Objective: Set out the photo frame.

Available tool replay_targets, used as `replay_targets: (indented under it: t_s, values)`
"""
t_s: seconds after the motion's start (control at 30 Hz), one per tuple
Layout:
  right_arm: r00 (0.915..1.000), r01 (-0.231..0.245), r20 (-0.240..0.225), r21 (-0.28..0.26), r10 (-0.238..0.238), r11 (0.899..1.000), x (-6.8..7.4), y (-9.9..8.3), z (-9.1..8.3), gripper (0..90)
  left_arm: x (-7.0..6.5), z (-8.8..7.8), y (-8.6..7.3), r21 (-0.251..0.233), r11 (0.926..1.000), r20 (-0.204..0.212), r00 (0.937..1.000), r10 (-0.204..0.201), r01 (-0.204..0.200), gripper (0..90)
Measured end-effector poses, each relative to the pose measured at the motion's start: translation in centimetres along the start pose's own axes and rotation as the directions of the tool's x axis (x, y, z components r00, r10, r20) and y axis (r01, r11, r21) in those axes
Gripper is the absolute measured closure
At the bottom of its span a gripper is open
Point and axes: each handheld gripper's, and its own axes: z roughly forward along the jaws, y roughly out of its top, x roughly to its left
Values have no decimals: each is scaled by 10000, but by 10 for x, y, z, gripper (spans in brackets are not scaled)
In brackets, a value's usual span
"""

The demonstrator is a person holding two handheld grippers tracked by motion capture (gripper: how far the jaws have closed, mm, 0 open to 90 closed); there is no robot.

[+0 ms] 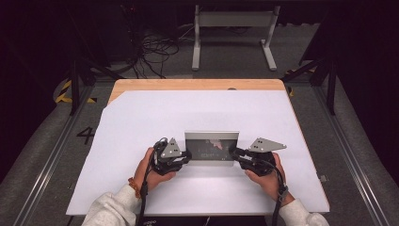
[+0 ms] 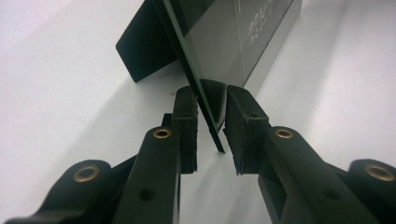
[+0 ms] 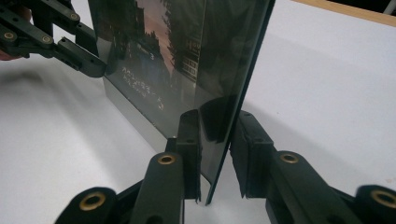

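Fingers (image 2: pixel 208 133) — straddling the glass panel's (image 1: pixel 211 143) edge.

A thin, dark glass-fronted picture frame (image 1: pixel 211 146) stands upright near the middle of the white table cover, its wide face turned toward the person. The glossy pane shows a dim picture with a reddish patch and a few lines of small pale lettering — too small to read. In the left gripper view the frame (image 2: pixel 219 42) is seen edge-on, a very slim panel leaning slightly back, with a black flat stand piece spread behind it on the cover. In the right gripper view the frame (image 3: pixel 187 60) shows its reflective front and a grey lower border — its near edge thin and dark.
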Motion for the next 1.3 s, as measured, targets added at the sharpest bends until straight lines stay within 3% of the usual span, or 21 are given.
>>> replay_targets:
  t_s: [0.13, 0.27, 0.5, 0.77, 0.9, 0.97, 1.13, 1.3]
  values:
    - [9998, 156, 116, 70, -157, 9999, 2, 0, -1, 742, -1, 1, 2, 64, 10000, -258, 9997, 50, -48, 736]
    - [9998, 171, 132, 52, -171, 9998, 3, 0, -1, 733, 2, 0, 0, -3, 10000, -168, 9999, -12, 12, 740]
    - [9989, 410, 229, 16, -410, 9992, 4, -2, -9, 713, 5, -14, -7, -363, 9991, -320, 9992, -224, 212, 722]
    - [9953, 867, 430, 96, -871, 9962, 6, -5, -20, 690, 1, -27, -15, -501, 9987, -356, 9993, -114, 96, 699]
    - [9886, 1289, 736, 374, -1313, 9910, 8, -12, -24, 647, -2, -32, -20, -503, 9987, -313, 9995, -58, 42, 667]
    - [9845, 1452, 916, 547, -1497, 9879, 9, -16, -26, 617, -4, -35, -23, -425, 9988, -240, 9994, 234, -244, 652]
    - [9781, 1722, 1035, 833, -1804, 9815, 10, -22, -30, 560, -6, -41, -31, -281, 9989, -337, 9987, 378, -388, 601]
    - [9750, 1918, 992, 740, -1986, 9786, 12, -26, -36, 501, -8, -49, -38, -269, 9987, -441, 9981, 421, -433, 547]
